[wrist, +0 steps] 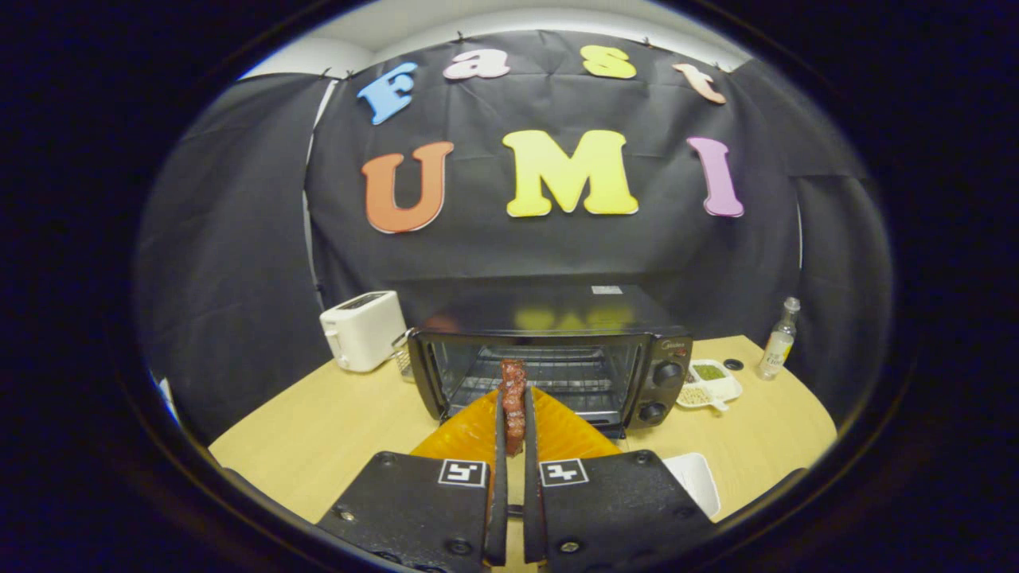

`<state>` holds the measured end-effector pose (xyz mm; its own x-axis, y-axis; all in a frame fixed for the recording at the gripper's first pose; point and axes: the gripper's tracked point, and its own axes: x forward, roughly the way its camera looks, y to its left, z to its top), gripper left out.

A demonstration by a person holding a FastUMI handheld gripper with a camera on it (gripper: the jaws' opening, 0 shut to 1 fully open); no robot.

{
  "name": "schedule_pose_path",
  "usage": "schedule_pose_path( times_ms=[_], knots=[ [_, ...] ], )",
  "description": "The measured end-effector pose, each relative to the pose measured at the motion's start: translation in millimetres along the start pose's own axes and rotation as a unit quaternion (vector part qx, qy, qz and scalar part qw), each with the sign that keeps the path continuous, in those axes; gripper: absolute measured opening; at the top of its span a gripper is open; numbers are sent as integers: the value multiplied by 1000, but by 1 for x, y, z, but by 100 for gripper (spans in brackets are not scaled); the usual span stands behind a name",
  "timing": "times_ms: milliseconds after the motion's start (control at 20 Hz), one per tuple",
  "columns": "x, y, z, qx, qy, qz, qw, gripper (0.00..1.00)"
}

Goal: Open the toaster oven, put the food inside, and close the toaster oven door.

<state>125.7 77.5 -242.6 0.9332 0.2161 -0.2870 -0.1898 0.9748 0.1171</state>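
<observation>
My gripper [514, 402] is shut on a reddish-brown piece of food [513, 398], held upright between both fingers. Under it lies an orange ribbed plate [565, 434] on the wooden table. Just beyond the plate stands the black toaster oven [549, 362], its front showing the wire rack [549, 374] inside; I cannot tell for certain how the door stands. Two black knobs [665, 374] sit on the oven's right panel. The food hangs in front of the oven's cavity, above the plate.
A white toaster [362, 330] stands left of the oven. A small white divided dish [712, 382] with green and tan bits lies to its right, a clear bottle [778, 338] beyond that. A white container [699, 477] sits near my right finger.
</observation>
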Motion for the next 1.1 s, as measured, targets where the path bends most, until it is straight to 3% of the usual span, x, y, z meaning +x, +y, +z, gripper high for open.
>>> schedule_pose_path(
  times_ms=[300, 650, 900, 1100],
  knots=[
    [60, -3, -18, 104, -21, 3, 994, 11],
    [145, -11, -38, 239, 7, 31, 970, 11],
    [184, -26, -46, 276, 20, 62, 959, 12],
    [195, -43, -57, 279, 24, 48, 959, 18]
  ],
)
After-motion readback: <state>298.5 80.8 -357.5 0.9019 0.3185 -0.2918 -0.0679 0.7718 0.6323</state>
